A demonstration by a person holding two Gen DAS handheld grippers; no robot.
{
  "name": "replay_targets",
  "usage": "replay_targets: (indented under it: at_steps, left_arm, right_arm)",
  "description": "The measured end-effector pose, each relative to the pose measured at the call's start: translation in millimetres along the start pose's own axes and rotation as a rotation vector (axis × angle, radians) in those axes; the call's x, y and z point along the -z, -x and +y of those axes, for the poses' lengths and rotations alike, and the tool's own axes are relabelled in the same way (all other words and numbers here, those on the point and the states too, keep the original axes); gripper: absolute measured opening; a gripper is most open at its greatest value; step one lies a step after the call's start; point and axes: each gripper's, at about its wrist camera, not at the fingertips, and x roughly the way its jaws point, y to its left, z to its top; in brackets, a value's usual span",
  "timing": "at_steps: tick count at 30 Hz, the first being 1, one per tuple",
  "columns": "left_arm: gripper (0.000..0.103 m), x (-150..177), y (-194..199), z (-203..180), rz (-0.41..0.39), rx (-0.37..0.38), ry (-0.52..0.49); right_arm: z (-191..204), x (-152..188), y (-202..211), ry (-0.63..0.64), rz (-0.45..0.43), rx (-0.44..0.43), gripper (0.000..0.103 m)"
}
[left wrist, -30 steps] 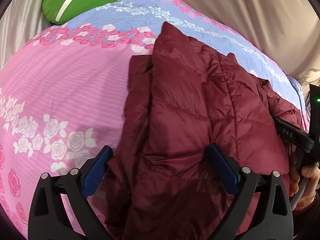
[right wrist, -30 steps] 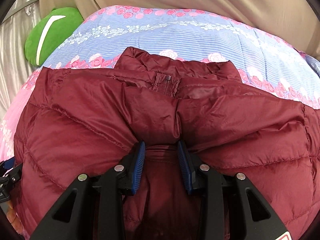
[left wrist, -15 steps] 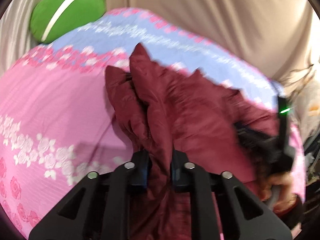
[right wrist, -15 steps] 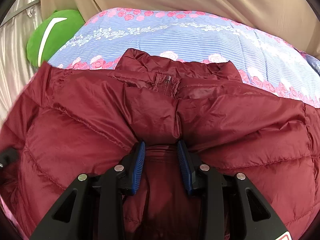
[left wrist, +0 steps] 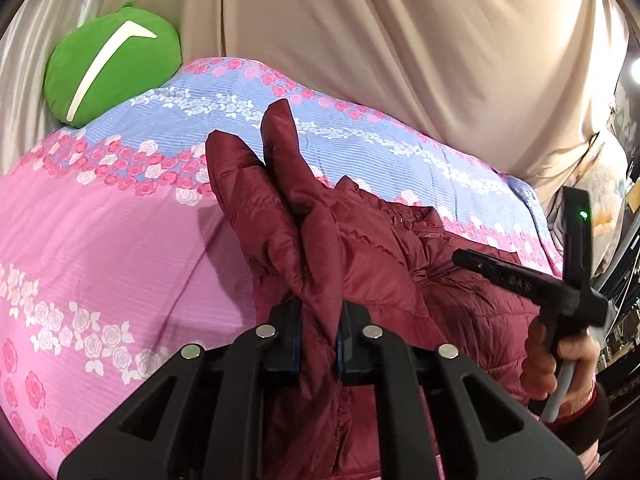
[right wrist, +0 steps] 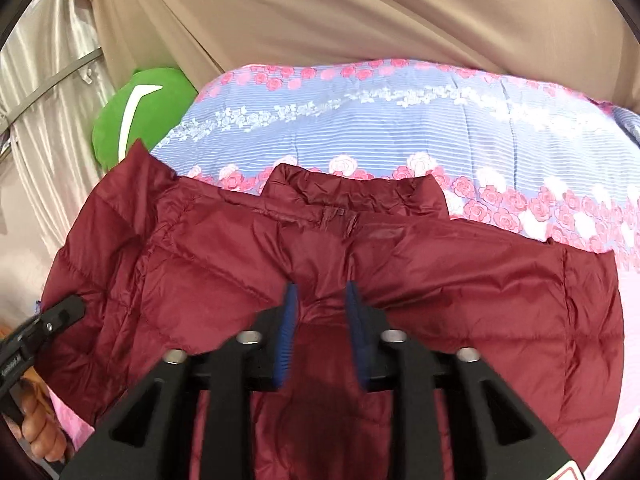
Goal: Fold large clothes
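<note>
A dark red puffer jacket (left wrist: 372, 264) lies on a bed with a pink and blue rose-print cover (left wrist: 100, 240). My left gripper (left wrist: 318, 320) is shut on a bunched fold at the jacket's left edge and holds it lifted above the bed. My right gripper (right wrist: 320, 300) is shut on a pinch of the jacket (right wrist: 460, 280) below its collar (right wrist: 352, 192), and that side is raised too. The right gripper's body and the hand holding it show at the right of the left wrist view (left wrist: 560, 292).
A green cushion (left wrist: 108, 68) sits at the bed's far left corner, also in the right wrist view (right wrist: 136, 112). A beige curtain (left wrist: 380, 40) hangs behind the bed. The bed cover (right wrist: 400, 120) lies bare beyond the collar.
My left gripper closed on the jacket's left edge and lifted it off the bed. My right gripper kept its grip and rose, so the jacket hangs higher between both.
</note>
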Motion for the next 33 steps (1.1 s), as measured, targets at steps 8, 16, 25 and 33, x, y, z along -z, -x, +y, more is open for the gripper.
replay_targets:
  at_steps: [8,16,25,33]
  left_arm:
    - [0.010,3,10,11,-0.005,-0.013,0.027]
    - [0.010,0,-7,21,0.019,-0.026,0.047]
    - [0.010,-7,-7,-1,0.013,-0.011,0.018]
    - [0.009,-14,7,-24,-0.030,0.007,-0.031]
  right_arm:
    - [0,-17,-95,-0.026,0.172,-0.096,0.001]
    - [23,-30,-133,0.004,0.152,-0.116,0.000]
    - [3,-33,-72,-0.018,0.074,-0.106,0.003]
    - [-73,36,20,0.002,0.065,0.111,0.003]
